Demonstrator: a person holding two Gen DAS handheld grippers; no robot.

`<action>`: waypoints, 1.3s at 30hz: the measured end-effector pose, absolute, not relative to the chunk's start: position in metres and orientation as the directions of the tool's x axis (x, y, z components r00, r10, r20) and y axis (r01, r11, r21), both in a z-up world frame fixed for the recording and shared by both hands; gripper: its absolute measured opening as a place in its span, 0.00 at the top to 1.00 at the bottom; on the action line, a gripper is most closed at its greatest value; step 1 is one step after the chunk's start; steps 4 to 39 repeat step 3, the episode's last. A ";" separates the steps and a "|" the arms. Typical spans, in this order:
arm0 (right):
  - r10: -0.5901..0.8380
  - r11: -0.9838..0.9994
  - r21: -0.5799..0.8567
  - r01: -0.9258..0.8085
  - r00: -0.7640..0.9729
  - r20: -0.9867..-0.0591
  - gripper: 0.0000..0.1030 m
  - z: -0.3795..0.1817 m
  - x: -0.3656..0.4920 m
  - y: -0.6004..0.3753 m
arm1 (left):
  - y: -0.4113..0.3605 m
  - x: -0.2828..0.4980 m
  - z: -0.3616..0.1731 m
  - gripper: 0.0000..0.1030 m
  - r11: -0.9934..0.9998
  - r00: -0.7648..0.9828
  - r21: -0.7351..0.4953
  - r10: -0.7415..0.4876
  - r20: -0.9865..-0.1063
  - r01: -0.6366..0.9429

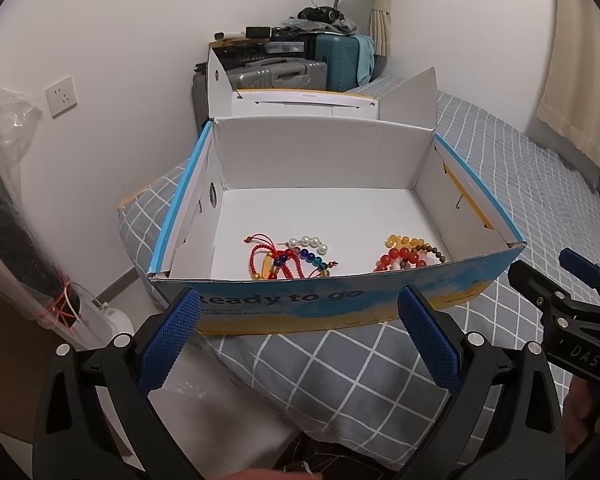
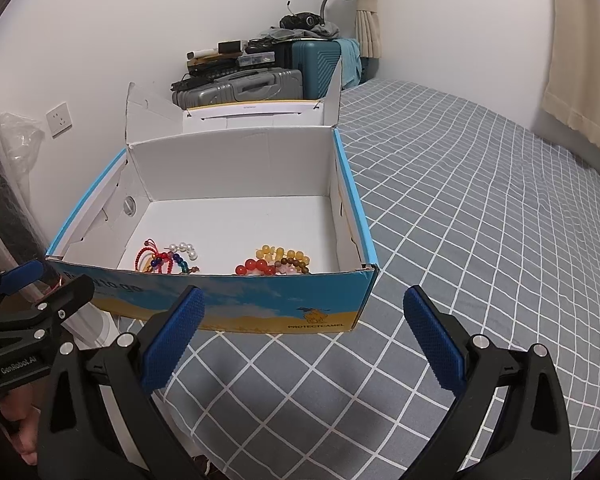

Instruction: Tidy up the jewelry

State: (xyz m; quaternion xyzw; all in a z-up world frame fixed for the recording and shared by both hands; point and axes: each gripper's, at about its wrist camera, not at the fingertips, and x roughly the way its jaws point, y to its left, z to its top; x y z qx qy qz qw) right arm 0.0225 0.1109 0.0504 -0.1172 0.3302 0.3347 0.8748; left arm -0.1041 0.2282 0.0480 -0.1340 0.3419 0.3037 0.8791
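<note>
Both my grippers hang empty with fingers spread wide, the left gripper [image 1: 300,336] and the right gripper [image 2: 304,336] poised short of the box's [image 1: 340,304] near wall, I judge so either can drop in over it. Inside, two clusters of bracelets lie against that near wall: red cord, pearl and mixed beads [image 1: 290,258] toward the left corner, amber and red beads [image 1: 410,254] toward the right, kept apart as sorted groups on the bed's [image 2: 480,208] corner.

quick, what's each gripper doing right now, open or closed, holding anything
Left gripper: open, holding nothing, in front of the box.
Right gripper: open, holding nothing, in front of the same box.
</note>
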 end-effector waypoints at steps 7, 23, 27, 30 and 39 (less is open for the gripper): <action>0.508 0.748 0.016 -0.664 0.556 -0.658 0.07 0.050 0.024 0.110 | 0.228 -0.104 0.048 0.06 0.777 0.578 -0.022 0.449 -0.681 -0.630; 0.508 0.748 0.016 -0.664 0.556 -0.658 0.07 0.050 0.024 0.110 | 0.228 -0.104 0.048 0.06 0.777 0.578 -0.022 0.449 -0.681 -0.630; 0.508 0.748 0.016 -0.664 0.556 -0.658 0.07 0.050 0.024 0.110 | 0.228 -0.104 0.048 0.06 0.777 0.578 -0.022 0.449 -0.681 -0.630; 0.508 0.748 0.016 -0.664 0.556 -0.658 0.07 0.050 0.024 0.110 | 0.228 -0.104 0.048 0.06 0.777 0.578 -0.022 0.449 -0.681 -0.630; 0.508 0.748 0.016 -0.664 0.556 -0.658 0.07 0.050 0.024 0.110 | 0.228 -0.104 0.048 0.06 0.777 0.578 -0.022 0.449 -0.681 -0.630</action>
